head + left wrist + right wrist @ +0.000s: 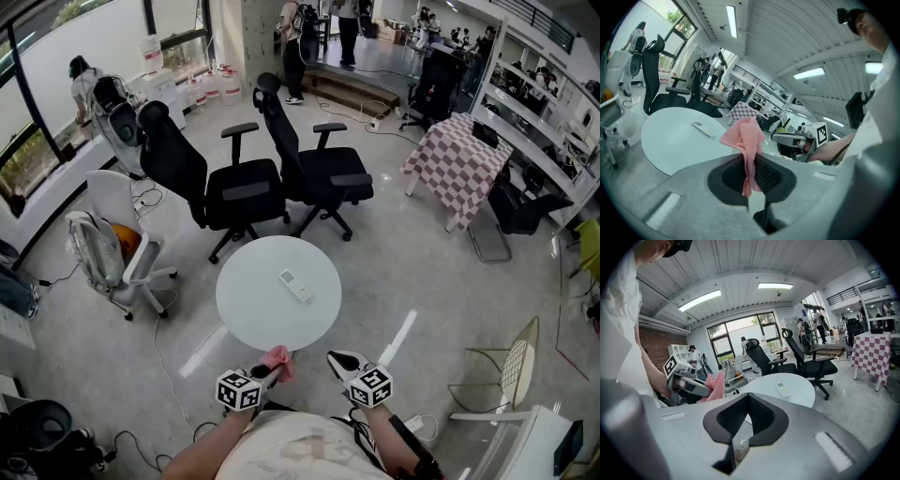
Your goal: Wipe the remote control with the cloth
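A white remote control (295, 285) lies near the middle of the round white table (244, 305); it also shows in the left gripper view as remote (702, 128) and in the right gripper view as remote (783, 390). My left gripper (268, 370) is shut on a pink cloth (278, 359), held just off the table's near edge. The cloth (745, 140) stands up from between the jaws. My right gripper (339, 361) is shut with nothing in it, beside the left one and short of the table. Its jaws meet in the right gripper view (746, 401).
Two black office chairs (234, 178) stand behind the table, a white chair (117, 239) to its left. A checkered-cloth table (459, 159) is at the far right, a wire chair (511, 375) at the near right. Cables run over the floor.
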`<action>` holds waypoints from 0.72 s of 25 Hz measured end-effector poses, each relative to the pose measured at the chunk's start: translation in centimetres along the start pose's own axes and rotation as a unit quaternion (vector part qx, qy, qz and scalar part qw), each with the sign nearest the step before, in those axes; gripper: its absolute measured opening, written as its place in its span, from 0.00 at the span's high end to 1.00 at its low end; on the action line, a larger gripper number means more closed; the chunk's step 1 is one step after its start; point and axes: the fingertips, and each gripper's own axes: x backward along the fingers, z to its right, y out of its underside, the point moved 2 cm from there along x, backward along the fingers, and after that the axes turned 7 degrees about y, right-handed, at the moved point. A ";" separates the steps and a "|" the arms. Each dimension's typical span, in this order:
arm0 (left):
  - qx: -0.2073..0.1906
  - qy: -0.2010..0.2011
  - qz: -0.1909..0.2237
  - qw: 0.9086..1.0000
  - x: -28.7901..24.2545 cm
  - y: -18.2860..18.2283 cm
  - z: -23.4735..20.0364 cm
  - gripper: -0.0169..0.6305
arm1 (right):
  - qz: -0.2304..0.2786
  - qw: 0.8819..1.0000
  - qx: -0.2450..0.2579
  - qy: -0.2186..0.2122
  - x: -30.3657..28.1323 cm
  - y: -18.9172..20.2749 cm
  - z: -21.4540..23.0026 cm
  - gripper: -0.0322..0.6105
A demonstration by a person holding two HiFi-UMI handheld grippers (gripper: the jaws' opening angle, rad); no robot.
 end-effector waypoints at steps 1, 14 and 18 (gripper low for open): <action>-0.001 -0.001 0.000 1.000 0.1 0.0 0.0 0.94 | 0.002 1.000 -0.001 -0.001 -0.1 0.0 0.0 0.94; -0.010 -0.006 0.006 1.000 -0.3 -1.2 0.6 0.94 | 0.000 1.000 0.001 0.014 -0.1 -0.5 1.1 0.94; -0.015 0.001 0.005 1.000 -0.7 -1.7 0.1 0.94 | 0.004 1.000 0.000 0.007 -0.9 -1.1 1.3 0.94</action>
